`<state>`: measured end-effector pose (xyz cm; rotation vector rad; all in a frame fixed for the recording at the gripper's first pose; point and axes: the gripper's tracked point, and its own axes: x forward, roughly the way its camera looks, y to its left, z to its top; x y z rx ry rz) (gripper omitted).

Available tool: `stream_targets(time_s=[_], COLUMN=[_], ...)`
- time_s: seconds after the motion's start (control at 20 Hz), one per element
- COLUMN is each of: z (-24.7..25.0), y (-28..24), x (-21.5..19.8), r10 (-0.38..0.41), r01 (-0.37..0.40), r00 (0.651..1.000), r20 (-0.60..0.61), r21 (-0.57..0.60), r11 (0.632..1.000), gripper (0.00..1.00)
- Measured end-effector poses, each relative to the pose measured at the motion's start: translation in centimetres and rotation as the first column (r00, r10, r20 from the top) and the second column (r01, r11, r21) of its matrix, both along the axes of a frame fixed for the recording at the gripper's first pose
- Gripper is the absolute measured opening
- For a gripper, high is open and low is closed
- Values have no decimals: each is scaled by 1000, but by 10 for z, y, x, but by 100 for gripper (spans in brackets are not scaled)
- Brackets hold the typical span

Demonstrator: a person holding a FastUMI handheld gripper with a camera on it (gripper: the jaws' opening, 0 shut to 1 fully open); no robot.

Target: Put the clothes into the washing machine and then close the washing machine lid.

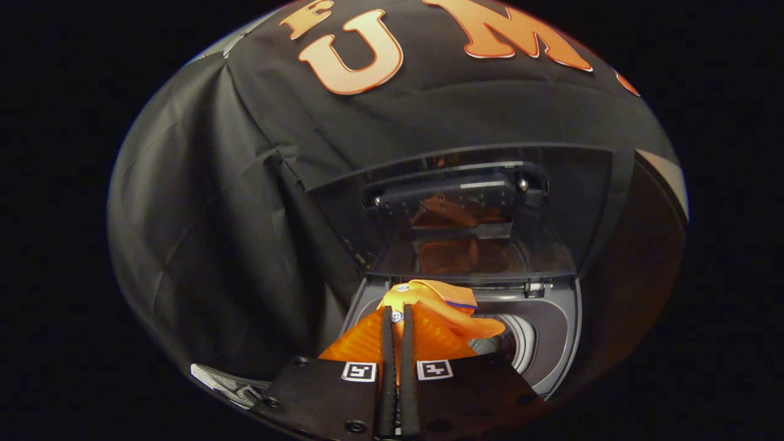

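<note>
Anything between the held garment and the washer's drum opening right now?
Nothing: in the gripper view the orange garment, pinched by the gripper, hangs just above the drum opening with bare space below; the lid stands raised behind.

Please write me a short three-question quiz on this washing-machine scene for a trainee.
1. True or false: the washing machine lid stands raised open behind the drum opening.
2. What is the gripper doing?
A. hanging open over the opening
B. shut on the orange garment
C. pushing on the lid
3. Fill in: the garment hangs over the ____ of the washing machine.

Key
1. True: the lid is tilted up, with the orange cloth mirrored in it.
2. B: both fingers pinch the cloth.
3. Drum opening; the garment is not yet released into it.
</note>
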<state>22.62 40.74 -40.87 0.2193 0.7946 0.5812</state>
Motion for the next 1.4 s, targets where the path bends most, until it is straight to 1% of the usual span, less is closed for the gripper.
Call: stream_targets(time_s=[0.15, 0.4, 0.55, 0.7, 0.95, 1.05, 1.1, 1.15, 1.25, 1.3, 1.4], z=[-36, -104, -135, -162, -187, -194, -195, -190, -190, -189, -186], y=[1, -3, -3, -5, -5, -7, -9, -8, -7, -8, -10], x=[0, -4, -3, -1, -3, -4, -4, -2, 1, -1, -1], r10=[-13, -46, -91, -115, -145, -165, -171, -174, -187, -189, -185], r01=[12, 27, 63, 73, 89, 104, 110, 121, 137, 137, 131], r00=[999, 990, 979, 970, 955, 950, 949, 952, 953, 952, 954], r20=[-42, -133, -182, -216, -258, -266, -263, -250, -238, -240, -236], r21=[-40, -141, -155, -192, -219, -228, -231, -214, -214, -219, -227], r11=[999, 990, 986, 979, 972, 968, 967, 969, 967, 966, 965], gripper=[11, 11, 11, 11, 11, 15, 15, 18, 19, 25, 42])
